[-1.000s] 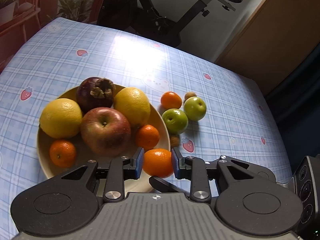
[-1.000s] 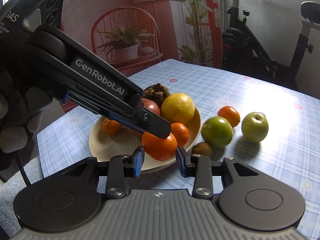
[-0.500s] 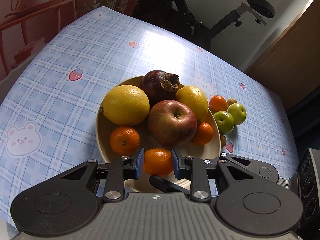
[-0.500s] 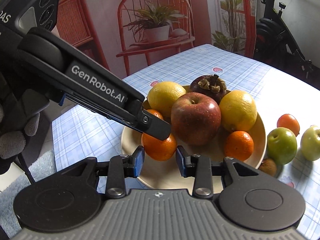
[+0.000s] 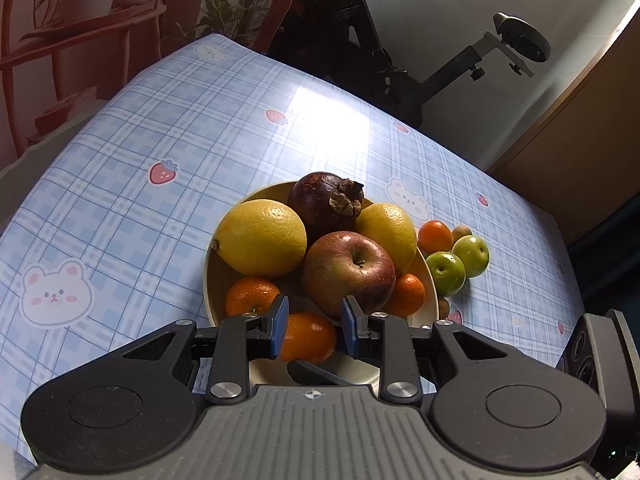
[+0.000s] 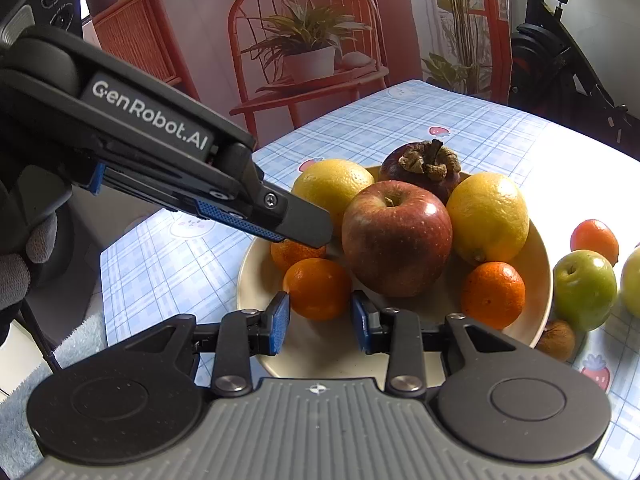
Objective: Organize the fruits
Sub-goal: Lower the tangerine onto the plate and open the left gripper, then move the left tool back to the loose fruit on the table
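A cream plate (image 5: 212, 280) (image 6: 540, 256) holds two lemons (image 5: 262, 238), a red apple (image 5: 348, 274) (image 6: 396, 236), a mangosteen (image 5: 326, 200) and several mandarins. A mandarin (image 5: 306, 336) (image 6: 318, 288) lies on the plate's near part, between the blue pads of both grippers. My left gripper (image 5: 313, 330) is open, its pads just clear of the mandarin; its finger (image 6: 296, 222) shows above the fruit in the right wrist view. My right gripper (image 6: 320, 328) is open and empty, just in front of the mandarin.
Two green apples (image 5: 458, 262) (image 6: 584, 288), a mandarin (image 5: 436, 236) (image 6: 596, 240) and small brown fruits (image 6: 556, 340) lie on the checked tablecloth (image 5: 140, 200) right of the plate. An exercise bike (image 5: 400, 60) and a red chair with plants (image 6: 312, 60) stand beyond the table.
The left gripper carried the mandarin over the plate, set it down on the plate's near part and opened. The right gripper followed along and its pads spread slightly.
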